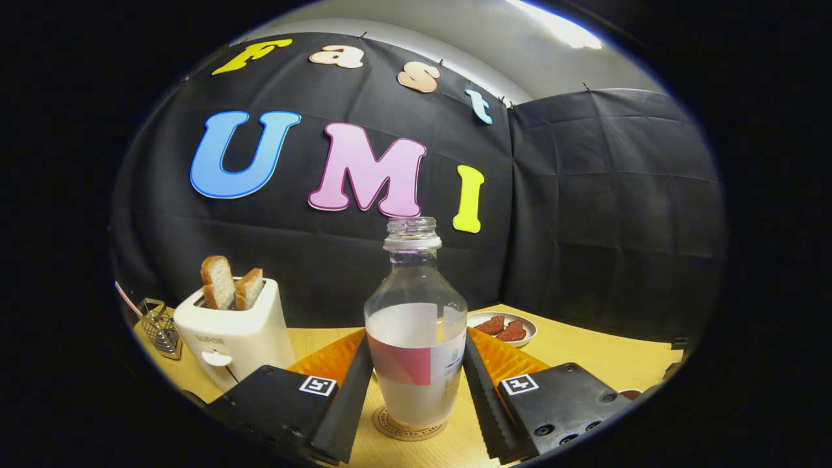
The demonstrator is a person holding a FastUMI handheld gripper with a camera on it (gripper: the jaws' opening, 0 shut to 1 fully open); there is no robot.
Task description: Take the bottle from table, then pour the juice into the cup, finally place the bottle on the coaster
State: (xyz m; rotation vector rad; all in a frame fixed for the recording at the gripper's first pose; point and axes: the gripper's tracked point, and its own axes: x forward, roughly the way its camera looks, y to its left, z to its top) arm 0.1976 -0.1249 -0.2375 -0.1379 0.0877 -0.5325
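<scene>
Tongs (416, 383) flanking upright bottle (416, 338), fingers seeming to be touching its sides; bottle standing on coaster (406, 426), axis vertical.

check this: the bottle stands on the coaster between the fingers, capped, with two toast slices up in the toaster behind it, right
Not quite: the bottle has no cap; the gripper view shows its open neck. The rest holds: it stands on the coaster between the fingers of the gripper, with two toast slices up in the toaster.

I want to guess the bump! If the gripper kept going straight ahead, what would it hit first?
The bottle: it already stands between the fingers on the coaster. The fingers look closed against its sides, so it would be pushed.
</scene>
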